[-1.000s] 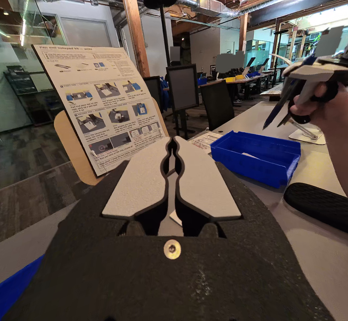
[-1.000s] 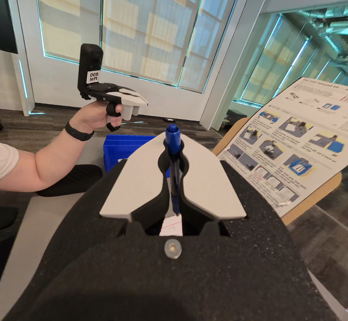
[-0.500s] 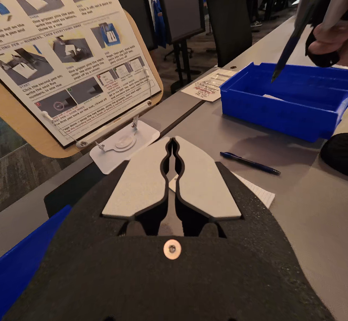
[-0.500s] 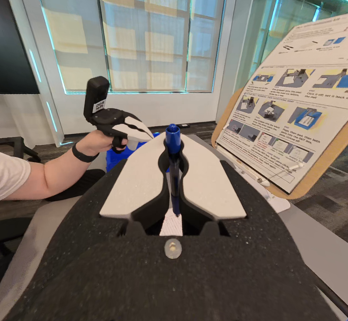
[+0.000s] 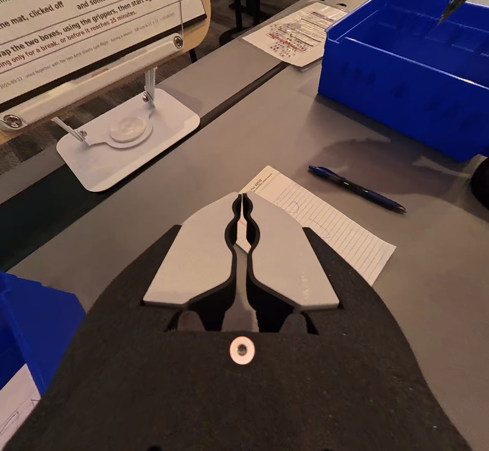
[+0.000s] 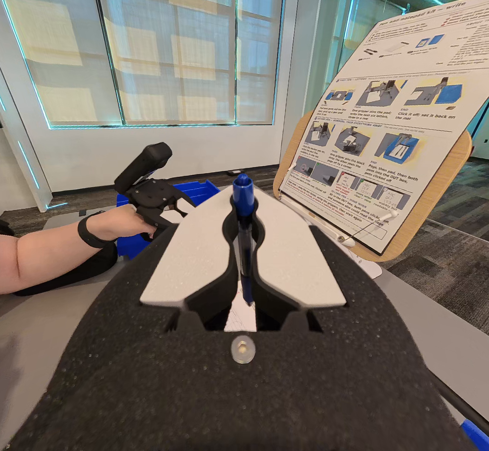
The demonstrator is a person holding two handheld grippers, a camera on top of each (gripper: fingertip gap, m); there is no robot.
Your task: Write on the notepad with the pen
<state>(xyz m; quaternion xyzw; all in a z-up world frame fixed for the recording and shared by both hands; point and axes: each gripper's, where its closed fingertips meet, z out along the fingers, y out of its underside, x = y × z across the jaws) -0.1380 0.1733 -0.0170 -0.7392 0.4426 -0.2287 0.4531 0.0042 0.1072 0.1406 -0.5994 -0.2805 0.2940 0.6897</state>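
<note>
1. Since half a second ago, the left gripper (image 5: pixel 242 196) has tipped further down toward the grey table (image 5: pixel 185 173), so the lined notepad (image 5: pixel 344 234) now shows just beyond its fingertips, toward 1 o'clock in the left wrist view.
2. Its two pale fingers are pressed together with nothing between them, and they hang over the pad's near left corner; whether they touch the paper cannot be told.
3. A few loose blue pen strokes already mark the top lines of the pad, so some writing looks done, with most of the page blank.
4. The right gripper (image 6: pixel 243 210) is clamped on a blue pen (image 6: pixel 243 229), its cap end pointing away from the camera at 12 o'clock and its tip pointing back toward a sliver of the pad seen between the fingers.
5. In the left wrist view that pen's tip appears at 2 o'clock, raised in the air above a blue bin (image 5: pixel 397 73), well apart from the pad.
6. A second blue pen (image 5: pixel 356 189) lies on the table just beside the pad, at 2 o'clock from it.
7. An instruction board (image 6: pixel 383 134) stands on a stand at 10 o'clock in the left view.
8. Judged from this, pinning the pad and bringing the tip down to write remain.
</note>
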